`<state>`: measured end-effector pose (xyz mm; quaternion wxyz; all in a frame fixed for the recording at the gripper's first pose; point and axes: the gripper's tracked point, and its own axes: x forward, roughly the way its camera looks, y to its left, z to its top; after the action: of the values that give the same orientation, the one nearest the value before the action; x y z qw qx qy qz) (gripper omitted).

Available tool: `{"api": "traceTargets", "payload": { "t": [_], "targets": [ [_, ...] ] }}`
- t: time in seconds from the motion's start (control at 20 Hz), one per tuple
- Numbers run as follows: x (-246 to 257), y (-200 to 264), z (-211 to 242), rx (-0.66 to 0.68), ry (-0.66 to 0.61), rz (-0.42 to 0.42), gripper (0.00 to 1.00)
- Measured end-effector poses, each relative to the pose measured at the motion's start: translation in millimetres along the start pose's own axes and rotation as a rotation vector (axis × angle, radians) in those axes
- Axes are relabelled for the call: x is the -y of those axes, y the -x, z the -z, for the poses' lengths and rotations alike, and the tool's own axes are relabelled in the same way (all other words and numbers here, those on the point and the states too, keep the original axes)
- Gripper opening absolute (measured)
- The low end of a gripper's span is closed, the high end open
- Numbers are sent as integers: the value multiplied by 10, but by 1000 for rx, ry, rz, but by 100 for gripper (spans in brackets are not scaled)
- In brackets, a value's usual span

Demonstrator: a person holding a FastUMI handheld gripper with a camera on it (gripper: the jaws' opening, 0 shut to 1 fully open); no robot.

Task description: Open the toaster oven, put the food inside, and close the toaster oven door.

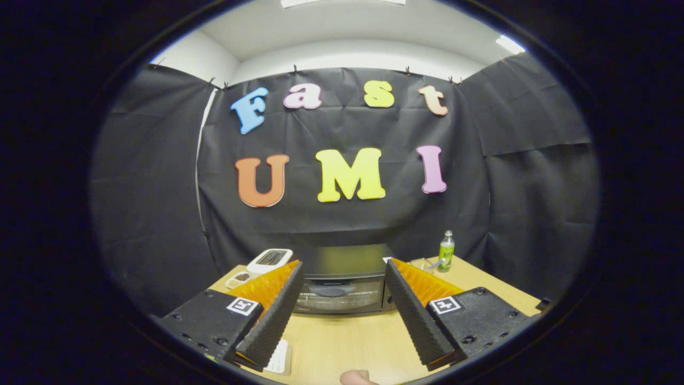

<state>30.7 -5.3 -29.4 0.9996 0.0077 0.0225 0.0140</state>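
Observation:
A dark toaster oven [340,283] stands on the wooden table [347,337], straight ahead beyond my fingers, its glass door shut and the handle across the door's top. My gripper [342,272] is open, held above the table's near part, with nothing between its fingers [278,310]. The oven shows through the gap between them. A small plate of food [239,278] lies to the left of the oven, partly hidden by my left finger.
A white device with a screen [270,260] sits left of the oven behind the plate. A green-labelled bottle [446,250] and a clear dish [425,264] stand to the oven's right. A white card [279,357] lies under my left finger. A fingertip of a person [357,378] shows nearest to me.

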Motion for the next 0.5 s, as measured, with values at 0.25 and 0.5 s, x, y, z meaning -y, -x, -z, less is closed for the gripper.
{"api": "traceTargets", "payload": {
  "t": [0.25,0.5],
  "targets": [
    [204,504,-421,64,75,45,100],
    [92,840,-552,122,94,14,100]
  ]
}}
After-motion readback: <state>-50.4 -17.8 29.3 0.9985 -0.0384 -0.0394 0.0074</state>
